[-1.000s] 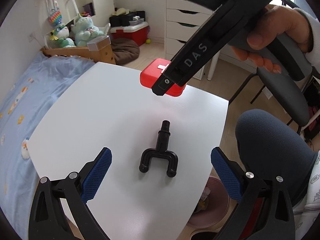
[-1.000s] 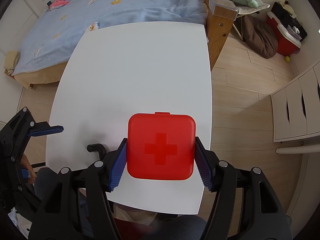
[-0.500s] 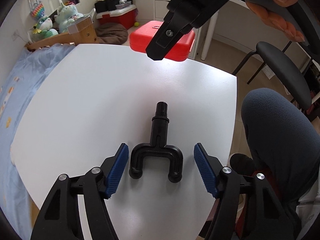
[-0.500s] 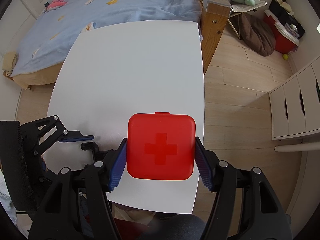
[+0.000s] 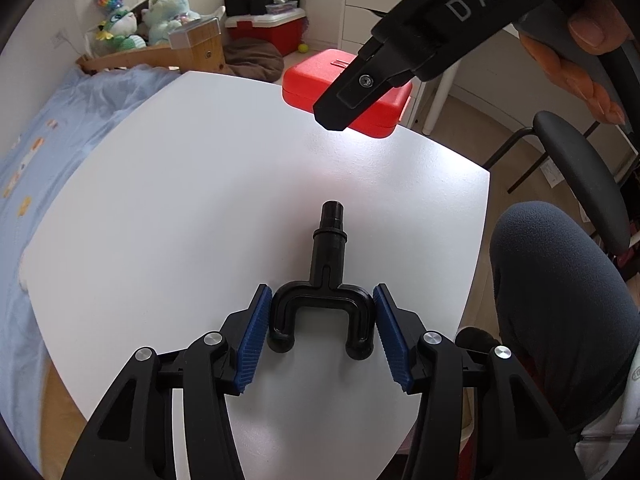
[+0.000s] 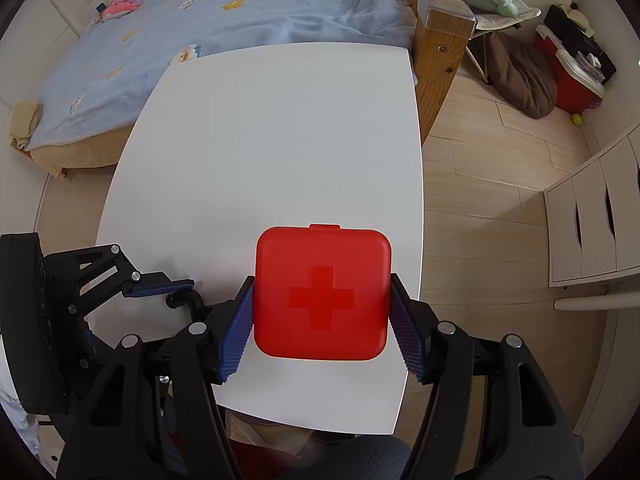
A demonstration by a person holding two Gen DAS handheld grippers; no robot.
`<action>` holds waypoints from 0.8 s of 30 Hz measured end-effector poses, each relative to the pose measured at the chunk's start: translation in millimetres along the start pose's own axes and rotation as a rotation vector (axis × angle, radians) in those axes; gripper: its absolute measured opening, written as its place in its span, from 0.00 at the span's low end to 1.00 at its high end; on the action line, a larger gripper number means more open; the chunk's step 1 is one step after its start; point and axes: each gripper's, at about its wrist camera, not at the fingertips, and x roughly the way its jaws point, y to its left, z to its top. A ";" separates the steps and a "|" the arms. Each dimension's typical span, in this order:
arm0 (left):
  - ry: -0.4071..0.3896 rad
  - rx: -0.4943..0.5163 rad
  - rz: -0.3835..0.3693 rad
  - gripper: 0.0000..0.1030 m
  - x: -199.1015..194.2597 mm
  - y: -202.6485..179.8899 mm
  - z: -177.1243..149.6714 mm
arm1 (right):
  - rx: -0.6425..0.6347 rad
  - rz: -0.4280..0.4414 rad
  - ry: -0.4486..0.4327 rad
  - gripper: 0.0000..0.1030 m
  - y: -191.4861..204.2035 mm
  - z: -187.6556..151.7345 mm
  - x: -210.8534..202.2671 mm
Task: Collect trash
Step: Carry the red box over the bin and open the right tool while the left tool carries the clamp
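Left gripper point(image 5: 322, 328) jaws are closing around the black plastic fork-shaped attachment point(image 5: 322, 292) lying on the white table point(image 5: 180, 208); the red square first-aid case point(image 6: 322, 294) is being clamped by the right gripper point(image 6: 322, 324) above the table's near edge.

left hand-held gripper point(image 5: 322, 326): black linkage arms, silver screws, ribbed blue pads
right hand-held gripper point(image 6: 322, 320): the same build, white "DAS" lettering
trouser leg point(image 5: 560, 300): grey-blue

White table point(image 5: 168, 208), black forked part point(image 5: 322, 288) lying flat
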 end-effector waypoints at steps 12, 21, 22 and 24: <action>-0.042 -0.127 0.071 0.49 -31.0 -0.2 -7.7 | -0.025 0.016 -0.061 0.61 7.5 -6.3 -12.1; -0.088 -0.201 0.105 0.49 -61.7 -4.9 -14.3 | -0.062 0.014 -0.125 0.61 17.6 -20.6 -28.6; -0.094 -0.207 0.106 0.49 -65.6 -6.3 -15.4 | -0.068 0.015 -0.133 0.61 19.3 -22.9 -31.3; -0.102 -0.214 0.115 0.49 -73.2 -10.7 -17.8 | -0.081 0.017 -0.150 0.61 23.1 -28.1 -36.7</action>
